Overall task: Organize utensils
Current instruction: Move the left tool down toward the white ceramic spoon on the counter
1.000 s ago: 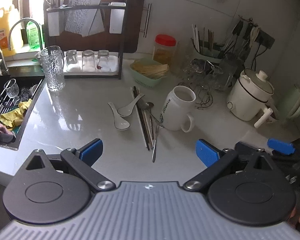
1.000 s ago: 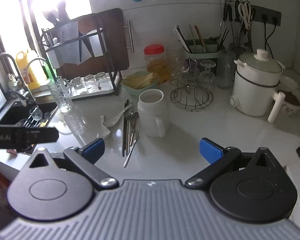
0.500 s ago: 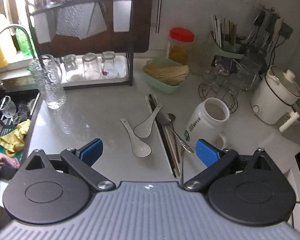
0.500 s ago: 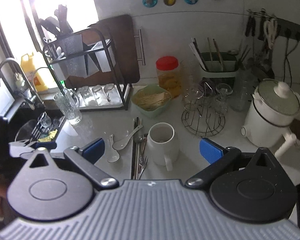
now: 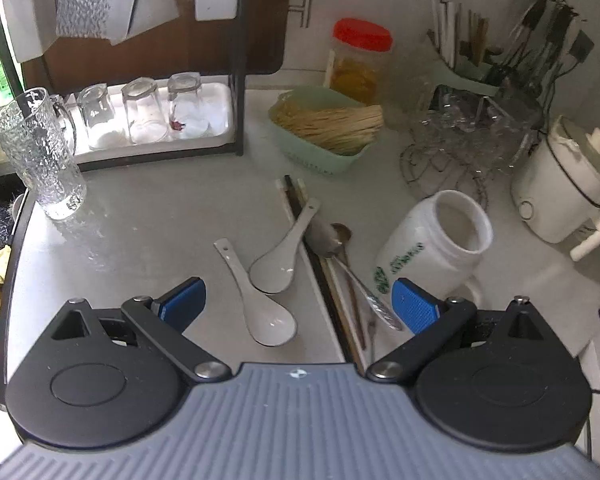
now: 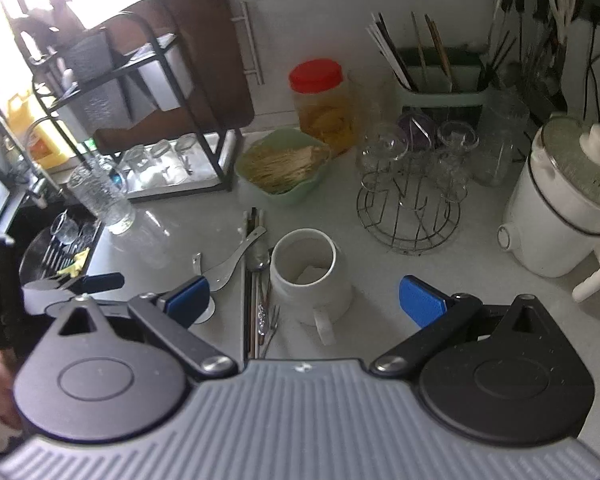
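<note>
Two white ceramic spoons (image 5: 266,308) (image 5: 280,258) lie on the grey counter beside dark chopsticks (image 5: 320,268), a metal spoon (image 5: 332,240) and a fork. A white mug (image 5: 436,248) stands to their right. My left gripper (image 5: 298,302) hovers open just above the nearer ceramic spoon, holding nothing. From the right wrist view, the mug (image 6: 306,270) sits between the fingers of my right gripper (image 6: 304,300), which is open and empty above it, with the utensils (image 6: 256,280) to its left. A green utensil holder (image 6: 440,84) with chopsticks stands by the wall.
A green basket of noodles (image 5: 328,132), a red-lidded jar (image 5: 360,60), a wire glass rack (image 6: 408,204), a white cooker (image 6: 564,208) and a dish rack with glasses (image 5: 148,116) crowd the back. A textured glass mug (image 5: 40,152) stands by the sink (image 6: 56,236) at left.
Both grippers have moved forward and down toward the counter. The spoons and the mug now look larger and closer. Both stay open.
</note>
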Demonstrator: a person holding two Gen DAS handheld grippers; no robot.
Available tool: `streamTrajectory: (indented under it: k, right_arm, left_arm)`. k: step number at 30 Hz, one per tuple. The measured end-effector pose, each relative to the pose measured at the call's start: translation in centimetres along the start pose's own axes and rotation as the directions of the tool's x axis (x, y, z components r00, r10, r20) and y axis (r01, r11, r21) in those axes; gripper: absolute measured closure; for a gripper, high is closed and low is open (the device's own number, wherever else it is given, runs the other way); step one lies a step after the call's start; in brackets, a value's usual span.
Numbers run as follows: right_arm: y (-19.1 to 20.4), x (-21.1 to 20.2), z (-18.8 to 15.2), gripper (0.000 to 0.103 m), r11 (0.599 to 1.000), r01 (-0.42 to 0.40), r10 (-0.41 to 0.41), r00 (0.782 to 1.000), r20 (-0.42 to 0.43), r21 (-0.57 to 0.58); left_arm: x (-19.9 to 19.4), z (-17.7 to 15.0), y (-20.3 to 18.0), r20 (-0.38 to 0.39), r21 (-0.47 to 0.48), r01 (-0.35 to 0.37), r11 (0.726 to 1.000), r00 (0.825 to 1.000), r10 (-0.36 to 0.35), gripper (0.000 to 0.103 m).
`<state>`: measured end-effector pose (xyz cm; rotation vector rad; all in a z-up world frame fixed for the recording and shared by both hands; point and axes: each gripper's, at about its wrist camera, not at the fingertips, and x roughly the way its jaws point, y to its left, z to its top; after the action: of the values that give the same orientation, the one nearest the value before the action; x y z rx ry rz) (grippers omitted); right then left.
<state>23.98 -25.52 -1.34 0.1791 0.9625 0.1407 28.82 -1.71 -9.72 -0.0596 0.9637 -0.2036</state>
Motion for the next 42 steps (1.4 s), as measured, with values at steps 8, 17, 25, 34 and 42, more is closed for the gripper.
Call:
streamTrajectory:
  k: [8, 17, 25, 34, 42]
  right_arm:
    - [1.5, 2.0, 1.5, 0.000, 1.000, -0.022, 0.022, 1.000, -0.012, 0.000]
    - [3.3, 3.6, 1.7, 0.000, 0.999, 0.013, -0.012, 1.000, 0.028, -0.029]
    - [3.5, 4.9, 0.6, 0.000, 0.998, 0.070, -0.069, 0.993, 0.094, -0.003]
    - [3.8, 7.7, -0.9, 0.000, 0.989, 0.149, -0.149, 0.983, 0.109, 0.004]
    - [3.0, 11.6, -1.8, 0.001, 0.974, 0.204, -0.211, 0.975, 0.074, 0.102]
  left_arm:
    - [1.0, 0.8, 2.7, -0.018, -0.029, -0.004, 1.000, 1.000, 0.004, 0.002]
    - [1.7, 2.8, 5.1, -0.018, -0.007, -0.011, 1.000, 1.000, 0.011, 0.002]
    - [3.5, 4.6, 6.1, -0.038, 0.024, 0.021, 0.999, 0.999, -0.020, 0.002]
    - [7.3, 6.3, 6.2, -0.125, 0.092, 0.107, 0.990, 0.988, -0.096, 0.002]
    - [11.6, 7.3, 5.0, -0.202, 0.178, 0.183, 0.967, 0.968, -0.146, 0.003]
